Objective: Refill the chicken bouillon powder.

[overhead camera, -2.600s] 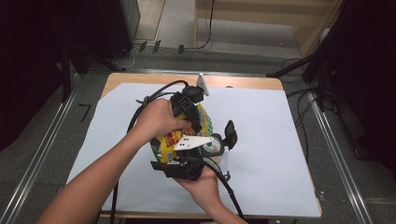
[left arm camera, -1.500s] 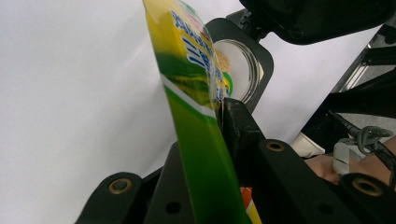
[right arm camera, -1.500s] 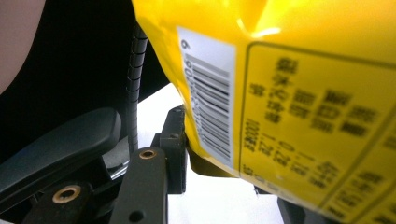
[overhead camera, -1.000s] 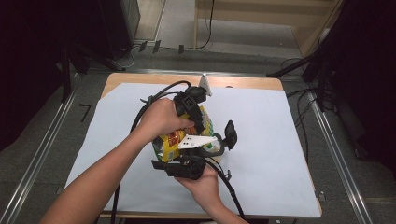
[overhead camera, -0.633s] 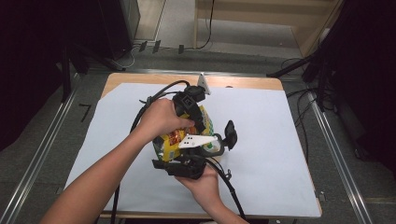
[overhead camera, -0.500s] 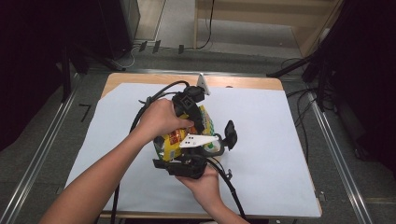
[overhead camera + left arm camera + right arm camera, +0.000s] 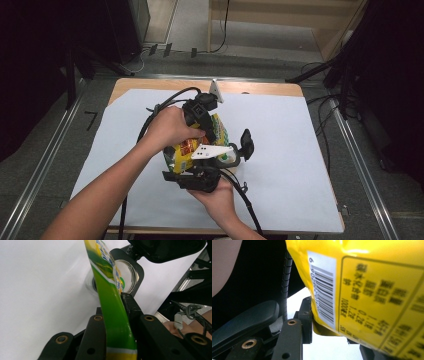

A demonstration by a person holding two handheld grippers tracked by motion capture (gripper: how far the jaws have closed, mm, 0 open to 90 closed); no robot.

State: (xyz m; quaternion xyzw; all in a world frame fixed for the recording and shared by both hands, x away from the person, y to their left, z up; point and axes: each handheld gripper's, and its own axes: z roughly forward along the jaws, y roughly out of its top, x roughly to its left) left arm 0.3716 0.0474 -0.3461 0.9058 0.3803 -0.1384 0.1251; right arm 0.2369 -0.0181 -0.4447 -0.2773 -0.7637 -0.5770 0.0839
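Note:
A yellow and green snack bag is held above the middle of the table between both grippers. My left gripper comes at it from the far side and is shut on the bag's green edge, which runs up between the black jaws. From the near side, my right gripper is shut on the bag's yellow back, close to the barcode. That gripper's left finger presses on the bag's lower corner, and the bag hides most of the other jaw.
White paper covers the wooden table. Black cables trail from both grippers across the paper. Metal rails run along both sides of the table, and dark equipment stands beyond them.
Both hands and the bag have hardly shifted. Both grippers keep their hold on the bag.

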